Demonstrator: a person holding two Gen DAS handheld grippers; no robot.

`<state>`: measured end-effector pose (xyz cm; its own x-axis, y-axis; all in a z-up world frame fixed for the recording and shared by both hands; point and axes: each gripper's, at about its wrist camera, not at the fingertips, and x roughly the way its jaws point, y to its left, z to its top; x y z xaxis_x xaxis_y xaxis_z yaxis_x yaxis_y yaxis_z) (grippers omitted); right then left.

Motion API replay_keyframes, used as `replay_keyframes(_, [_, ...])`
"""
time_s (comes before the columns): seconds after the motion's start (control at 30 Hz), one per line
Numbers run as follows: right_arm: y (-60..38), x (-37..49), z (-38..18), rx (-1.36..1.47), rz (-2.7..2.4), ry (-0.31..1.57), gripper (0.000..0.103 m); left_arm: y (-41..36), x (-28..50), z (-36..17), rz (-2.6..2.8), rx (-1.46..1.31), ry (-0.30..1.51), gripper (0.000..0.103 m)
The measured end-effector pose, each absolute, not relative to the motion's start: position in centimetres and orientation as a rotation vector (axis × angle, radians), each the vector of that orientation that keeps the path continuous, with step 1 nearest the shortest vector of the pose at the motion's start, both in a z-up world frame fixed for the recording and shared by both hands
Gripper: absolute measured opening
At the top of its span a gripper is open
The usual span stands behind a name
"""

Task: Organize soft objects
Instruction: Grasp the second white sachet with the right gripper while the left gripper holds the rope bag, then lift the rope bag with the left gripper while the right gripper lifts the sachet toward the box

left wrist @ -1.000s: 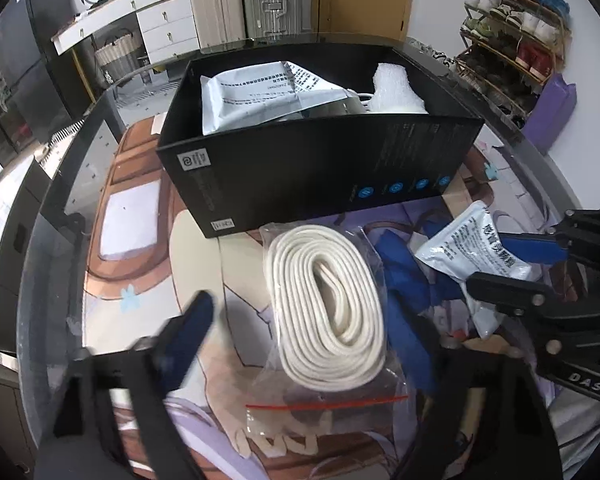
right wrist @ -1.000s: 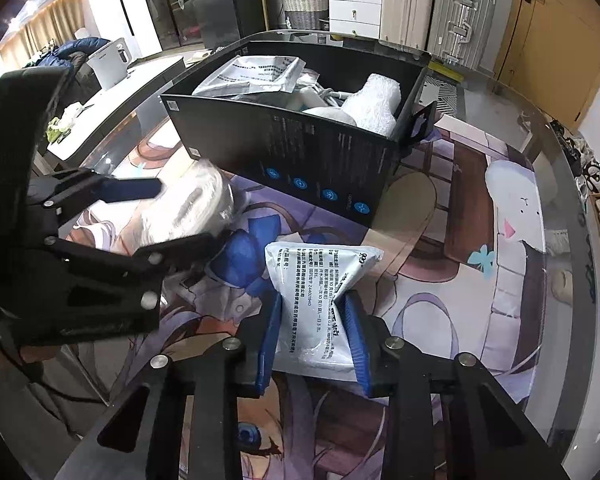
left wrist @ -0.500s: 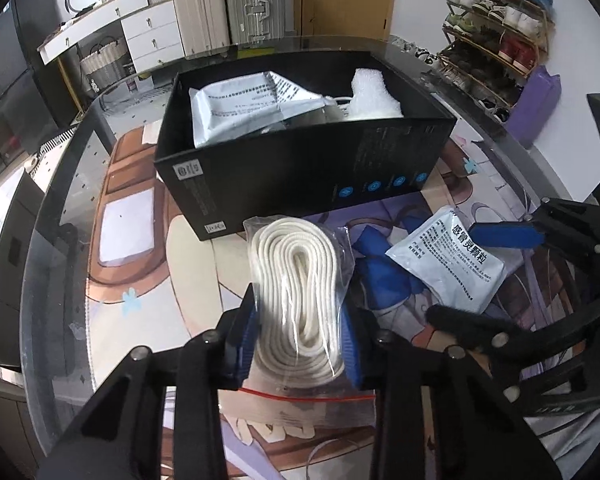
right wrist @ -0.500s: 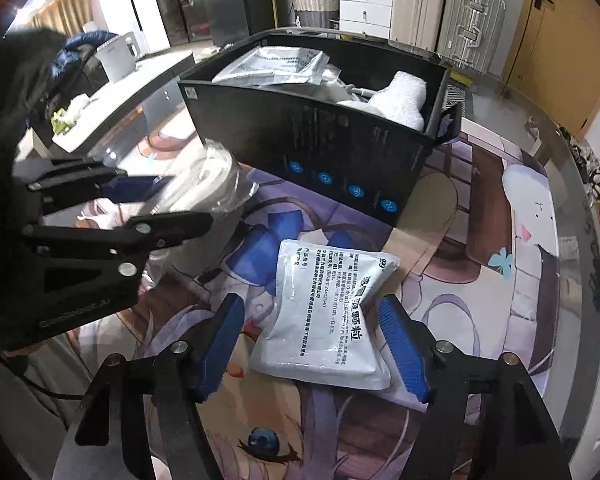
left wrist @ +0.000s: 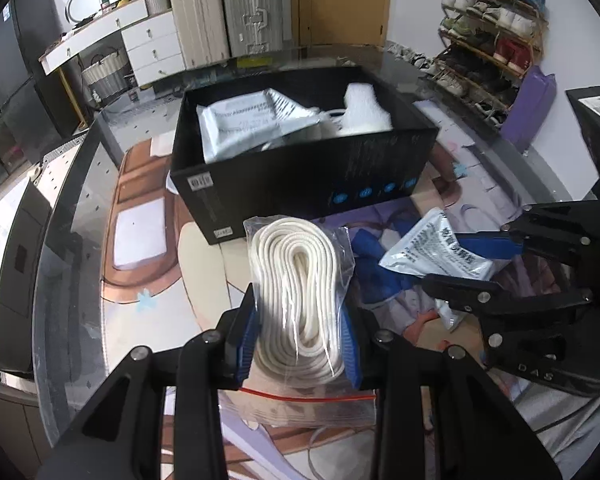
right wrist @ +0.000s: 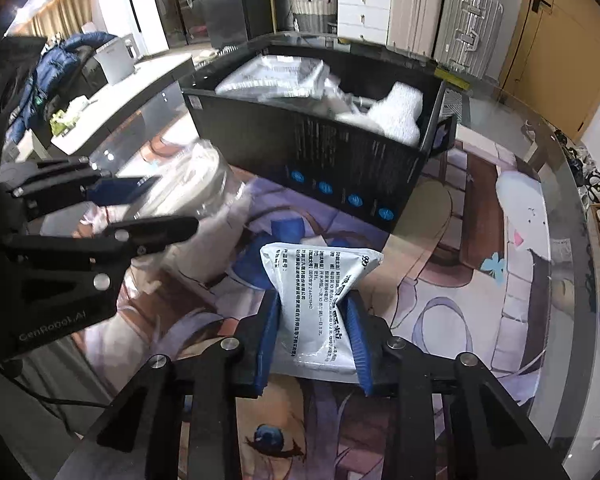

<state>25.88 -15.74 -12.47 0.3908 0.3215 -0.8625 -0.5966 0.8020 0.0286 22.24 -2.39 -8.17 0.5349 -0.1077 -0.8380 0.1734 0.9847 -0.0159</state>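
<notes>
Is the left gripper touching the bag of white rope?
Touching. The left wrist view shows the left gripper with both blue pads pressed into the sides of the bag of white rope, pinching the coil between them.

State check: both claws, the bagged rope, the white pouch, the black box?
left claw: shut on the bagged rope
bagged rope: zip bag sealed, squeezed between the blue pads
right claw: just closed in, shut on the white pouch
white pouch: pinched at the middle, crumpled
black box: open-topped, already holding a printed pouch and a white foam piece
</notes>
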Motion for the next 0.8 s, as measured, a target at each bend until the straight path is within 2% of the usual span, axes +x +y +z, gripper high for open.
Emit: replay_keyframes(0.8, [-18.1,18.6,-1.3,-0.101,0.697,0.709,0.033,-2.6,15.1,0.1,-0.246,0.018,0.715,0.034])
